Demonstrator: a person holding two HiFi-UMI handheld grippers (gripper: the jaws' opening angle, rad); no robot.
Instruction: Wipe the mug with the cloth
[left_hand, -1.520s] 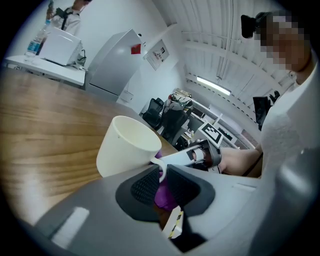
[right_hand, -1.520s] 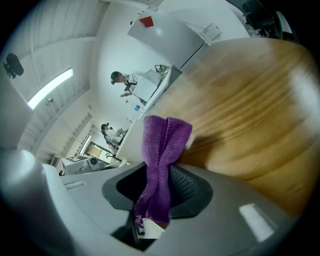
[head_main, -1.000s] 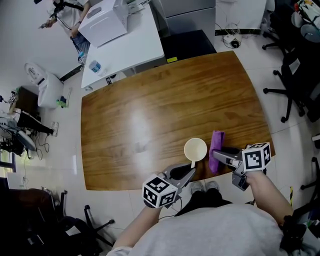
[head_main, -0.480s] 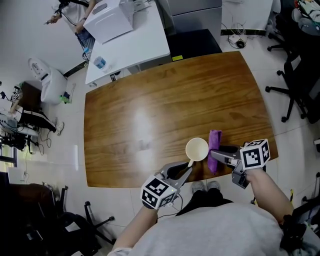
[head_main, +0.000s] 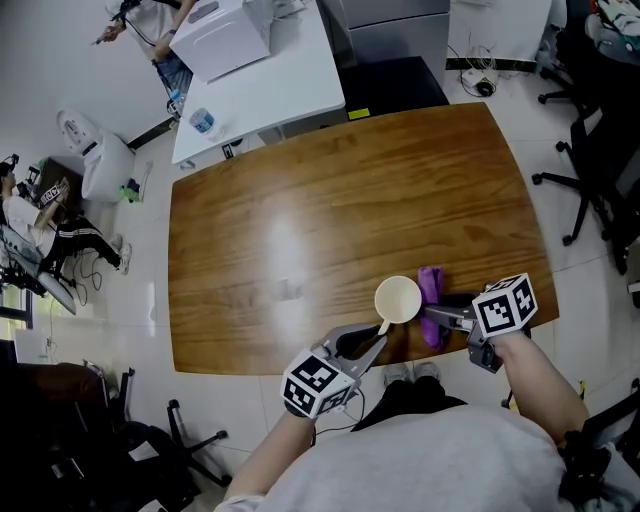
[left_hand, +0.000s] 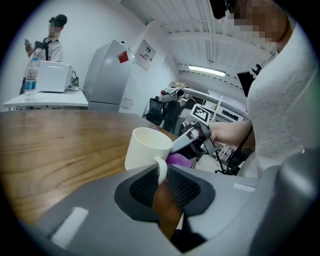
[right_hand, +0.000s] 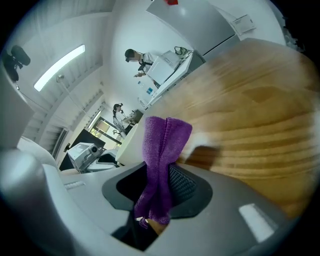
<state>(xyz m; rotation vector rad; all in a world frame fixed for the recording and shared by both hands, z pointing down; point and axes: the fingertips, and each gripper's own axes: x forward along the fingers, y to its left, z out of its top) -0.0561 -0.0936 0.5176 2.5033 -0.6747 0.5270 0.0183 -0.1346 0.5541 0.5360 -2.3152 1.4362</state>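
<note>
Where the two grippers meet: the near edge of one table (head_main: 300, 220), brown wood with long grain, a glossy sheen and rounded corners.
Mug (head_main: 398, 299): one; cream, smooth and cylindrical, mouth upward, with a loop handle turned toward the person; upright near the table's near edge.
Cloth (right_hand: 161, 150): one; purple, soft-napped, bunched into a folded strip; just beside the mug, on its right in the head view; whether the two touch cannot be told.
Left gripper (left_hand: 161, 176): grey plastic with black mesh-textured pads; jaws clamped on the mug's handle.
Right gripper (right_hand: 156, 187): same build; jaws clenched on the cloth, which stands out beyond them.
Marker cubes (head_main: 318, 383): two, one per gripper, faced with black-and-white squares.
</note>
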